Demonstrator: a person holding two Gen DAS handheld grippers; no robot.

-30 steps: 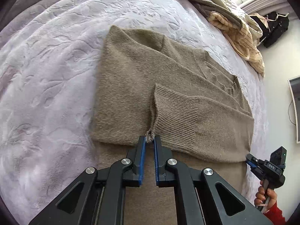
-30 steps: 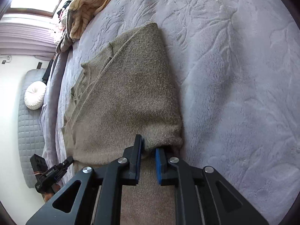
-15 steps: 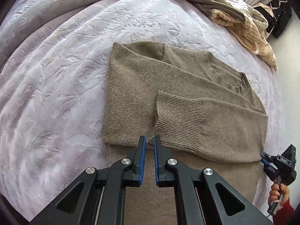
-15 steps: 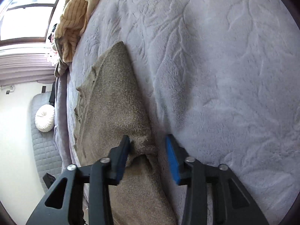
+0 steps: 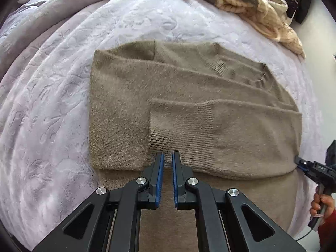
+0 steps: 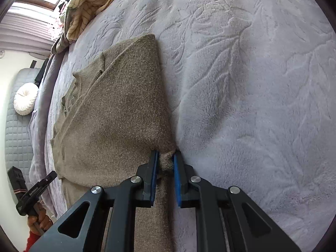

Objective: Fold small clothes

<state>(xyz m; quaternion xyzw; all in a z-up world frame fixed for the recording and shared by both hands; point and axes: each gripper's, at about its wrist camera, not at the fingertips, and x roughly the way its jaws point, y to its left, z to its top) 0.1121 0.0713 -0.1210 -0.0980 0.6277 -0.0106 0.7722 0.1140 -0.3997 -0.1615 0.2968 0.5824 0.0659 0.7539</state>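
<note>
The brown sweater [image 5: 189, 109] lies flat on the bed's lilac blanket [image 5: 52, 105], partly folded: its upper part is doubled over, and one sleeve lies across the body with its ribbed cuff [image 5: 168, 134] near the sweater's near folded edge.

A second ago the left gripper [image 5: 167, 157] pinched the tip of that cuff and held it lifted. Now the cuff lies flat on the sweater and the gripper hangs just short of it, its fingers [image 5: 160, 168] closed together with nothing between them. So the sleeve has been laid in place and released, which I judge finishes that part of the fold.

The right gripper [image 6: 164, 157] sits at the sweater's corner on the opposite side from the cuff, where the folded edge meets the blanket. Its blue-padded fingers [image 6: 154, 163] have closed in over the last second and now pinch a bunched bit of the knit at that corner; half a second ago they stood wider around the same fabric. In the left wrist view the right gripper [image 5: 302, 164] meets the sweater's far right edge, with the person's hand [image 5: 321, 205] on its handle.

With one corner gripped and the sleeve settled, the next fold of the body looks ready to begin, probably once the left gripper takes the matching near corner. A heap of striped clothes [image 6: 88, 6] lies well beyond the sweater.
</note>
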